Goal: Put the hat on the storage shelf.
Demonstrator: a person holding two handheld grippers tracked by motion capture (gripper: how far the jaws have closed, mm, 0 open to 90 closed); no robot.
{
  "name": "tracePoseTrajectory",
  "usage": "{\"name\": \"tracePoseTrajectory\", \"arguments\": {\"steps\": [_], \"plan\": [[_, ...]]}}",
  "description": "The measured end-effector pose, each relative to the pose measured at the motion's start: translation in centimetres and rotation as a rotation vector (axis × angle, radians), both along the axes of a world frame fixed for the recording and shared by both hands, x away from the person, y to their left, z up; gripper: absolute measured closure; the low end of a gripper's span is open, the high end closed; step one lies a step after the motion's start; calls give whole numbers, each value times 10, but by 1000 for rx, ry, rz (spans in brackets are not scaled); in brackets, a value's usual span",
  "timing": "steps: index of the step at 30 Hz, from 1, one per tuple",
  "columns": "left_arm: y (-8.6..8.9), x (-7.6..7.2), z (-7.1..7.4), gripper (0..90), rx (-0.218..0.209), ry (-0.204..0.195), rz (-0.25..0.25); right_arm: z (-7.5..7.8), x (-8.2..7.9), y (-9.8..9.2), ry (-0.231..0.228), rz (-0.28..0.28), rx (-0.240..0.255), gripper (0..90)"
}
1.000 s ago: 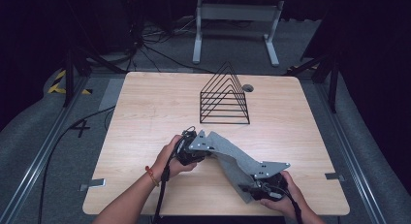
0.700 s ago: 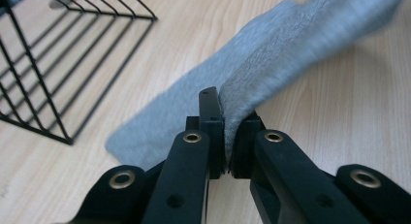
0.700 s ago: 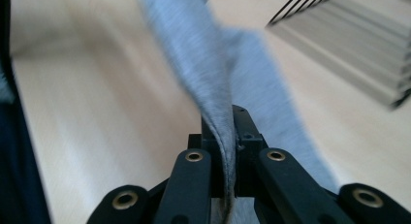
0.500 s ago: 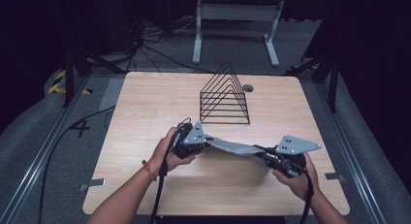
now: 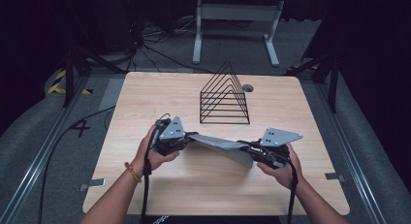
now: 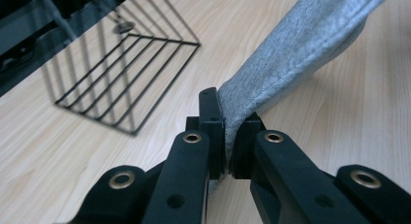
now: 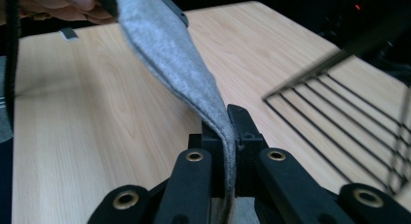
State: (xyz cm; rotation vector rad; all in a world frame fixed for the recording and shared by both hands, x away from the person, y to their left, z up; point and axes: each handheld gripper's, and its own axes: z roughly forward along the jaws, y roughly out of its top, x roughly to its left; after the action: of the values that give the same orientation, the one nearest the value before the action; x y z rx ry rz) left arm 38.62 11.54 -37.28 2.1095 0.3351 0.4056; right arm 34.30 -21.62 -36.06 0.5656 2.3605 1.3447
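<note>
A grey cloth [image 5: 224, 143] hangs stretched between my two grippers, lifted off the wooden table [image 5: 145, 93]. My left gripper [image 5: 192, 136] is shut on the cloth's left end. In the left gripper view the cloth [image 6: 291, 44] runs up and away from the shut jaws of the left gripper [image 6: 228, 134]. My right gripper [image 5: 248, 148] is shut on the cloth's right end. In the right gripper view its jaws [image 7: 228, 136] pinch a fold of the cloth [image 7: 169, 54], which rises toward the other hand [image 7: 58, 1]. The cloth's lower edge sags toward the tabletop.
A black wire rack [image 5: 224, 100] shaped like a triangle stands just behind the cloth, also seen as the rack [image 6: 121, 78] and the rack [image 7: 349, 117]. A small round hole [image 5: 247, 88] lies behind it. Cables trail from both grippers off the table's near edge.
The right hand has risen from near the front edge and swung right and away. The left hand shifted left. The cloth, earlier slanting down to the table, now spans level between the grippers.
</note>
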Motion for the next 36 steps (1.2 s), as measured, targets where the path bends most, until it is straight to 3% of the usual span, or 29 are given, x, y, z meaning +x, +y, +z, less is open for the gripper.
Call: {"name": "tracePoseTrajectory", "arguments": {"steps": [6, 8, 11, 12, 15, 16, 19, 21, 23, 27, 32, 36], "plan": [[44, -6, 9, 871, -11, -4, 6, 9, 11, 32, -17, 110, 20, 876], [60, -5, 13, 870, -19, -6, 34, 11, 14, 44, -13, 138, 13, 876], [76, -5, 19, 871, 4, -4, 37, 16, 17, 64, -36, 179, 3, 877], [83, -2, 23, 871, -18, 41, 30, 17, 18, 70, -39, 188, 5, 877], [103, -1, 50, 871, -104, 6, 52, 22, 20, 85, -46, 204, 15, 878], [105, 0, 61, 871, -111, -13, 45, 25, 18, 90, -61, 209, 10, 878], [95, 3, 93, 871, -51, -60, 27, 39, 14, 95, -103, 206, 22, 879], [86, 9, 108, 871, -34, -67, 21, 51, 14, 89, -125, 187, 42, 879], [75, 16, 116, 870, -12, -71, 13, 62, 15, 79, -146, 157, 56, 879], [47, 33, 119, 871, 35, -68, 0, 82, 23, 53, -172, 90, 70, 879], [22, 52, 120, 871, -5, -63, -8, 102, 40, 25, -180, 20, 81, 879], [3, 63, 132, 871, -18, -79, -1, 122, 53, 8, -201, -20, 81, 879]]}}
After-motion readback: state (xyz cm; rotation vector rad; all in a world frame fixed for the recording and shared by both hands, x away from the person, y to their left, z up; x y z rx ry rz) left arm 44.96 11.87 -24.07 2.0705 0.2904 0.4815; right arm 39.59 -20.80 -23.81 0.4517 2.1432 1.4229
